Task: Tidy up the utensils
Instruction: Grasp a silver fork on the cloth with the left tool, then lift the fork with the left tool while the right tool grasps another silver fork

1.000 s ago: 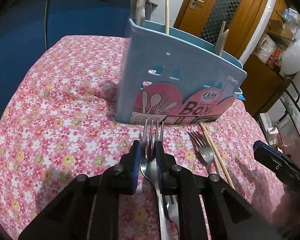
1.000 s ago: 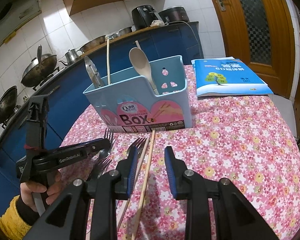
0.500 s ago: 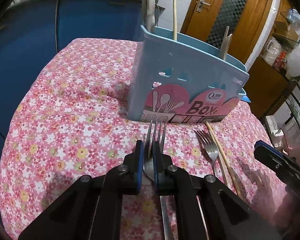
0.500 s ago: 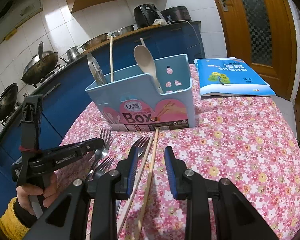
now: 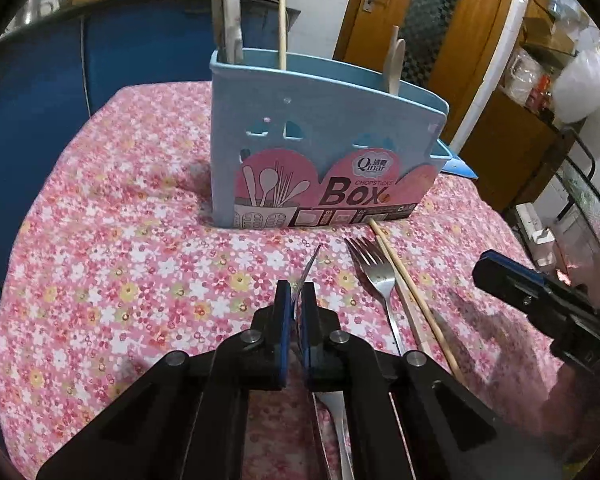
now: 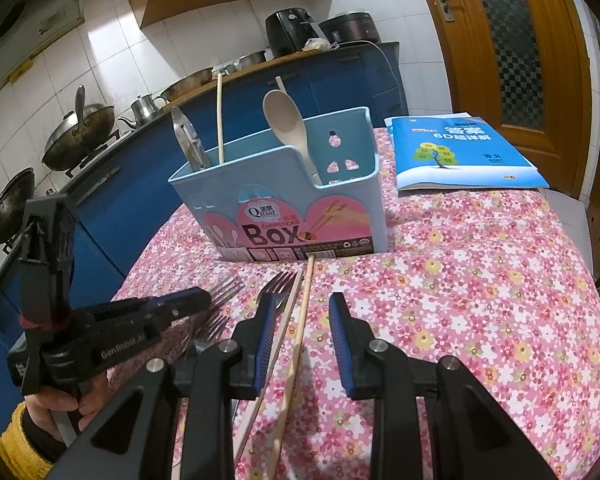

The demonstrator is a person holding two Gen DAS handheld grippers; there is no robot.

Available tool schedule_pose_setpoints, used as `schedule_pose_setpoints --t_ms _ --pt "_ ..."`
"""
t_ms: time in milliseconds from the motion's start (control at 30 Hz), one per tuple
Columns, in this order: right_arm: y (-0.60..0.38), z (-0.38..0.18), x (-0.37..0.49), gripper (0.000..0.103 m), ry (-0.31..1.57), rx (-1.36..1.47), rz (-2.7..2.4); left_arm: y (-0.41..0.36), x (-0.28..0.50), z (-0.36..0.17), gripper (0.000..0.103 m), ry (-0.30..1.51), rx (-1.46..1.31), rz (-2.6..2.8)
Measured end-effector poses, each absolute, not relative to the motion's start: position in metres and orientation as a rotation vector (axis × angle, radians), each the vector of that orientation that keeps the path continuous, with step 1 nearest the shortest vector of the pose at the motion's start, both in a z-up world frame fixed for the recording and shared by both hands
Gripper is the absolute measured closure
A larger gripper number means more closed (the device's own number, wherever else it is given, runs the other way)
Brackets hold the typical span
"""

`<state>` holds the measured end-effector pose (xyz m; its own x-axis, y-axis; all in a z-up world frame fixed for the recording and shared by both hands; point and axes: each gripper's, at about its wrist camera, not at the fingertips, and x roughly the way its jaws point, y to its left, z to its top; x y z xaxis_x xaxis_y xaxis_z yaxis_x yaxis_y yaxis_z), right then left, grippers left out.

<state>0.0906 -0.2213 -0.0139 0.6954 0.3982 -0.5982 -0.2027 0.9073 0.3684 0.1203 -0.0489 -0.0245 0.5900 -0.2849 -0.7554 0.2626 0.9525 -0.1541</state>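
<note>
The left gripper (image 5: 296, 300) is clamped on a slim steel fork (image 5: 310, 266), its blue pads pinched tight on the neck so the tines jut forward, turned edge-on and lifted off the pink flowered tablecloth (image 5: 120, 264); I judge that grip is meant to let the handle be dropped into the pale blue plastic utensil box (image 5: 320, 152), which stands near the far edge of the table. The box already holds a metal peeler (image 6: 188, 142), one wooden chopstick (image 6: 220, 120) and a cream plastic spoon (image 6: 288, 124), all upright, so the sorting looks partly done. On the cloth in front of the box lie a second steel fork (image 5: 374, 268) and two loose wooden chopsticks (image 6: 300, 340), side by side, one tip touching the foot of the box; more fork tines (image 6: 212, 326) show beside the left gripper in the right wrist view. The right gripper (image 6: 300, 340) hangs low with its fingers wide, straddling the loose chopsticks, likely lined up to take them; a blue booklet (image 6: 460, 152) lies at the far right corner.
</note>
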Motion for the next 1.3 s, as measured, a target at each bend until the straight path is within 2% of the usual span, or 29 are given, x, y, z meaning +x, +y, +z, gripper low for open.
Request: schedule_pose_setpoints --t_ms 167,367,833,1300 --pt "-0.223 -0.013 0.089 0.073 0.726 0.286 0.338 -0.054 0.128 -0.037 0.1 0.955 -0.015 -0.287" --pt "-0.222 -0.012 0.089 0.073 0.731 0.282 0.343 -0.044 0.128 -0.034 0.101 0.941 -0.066 -0.304" --pt "-0.196 -0.016 0.095 0.073 0.803 0.265 0.409 -0.001 0.103 0.012 0.101 0.761 -0.091 -0.243" --pt "-0.172 -0.035 0.124 0.073 0.935 0.271 0.427 0.015 0.094 0.026 0.102 0.695 -0.13 -0.226"
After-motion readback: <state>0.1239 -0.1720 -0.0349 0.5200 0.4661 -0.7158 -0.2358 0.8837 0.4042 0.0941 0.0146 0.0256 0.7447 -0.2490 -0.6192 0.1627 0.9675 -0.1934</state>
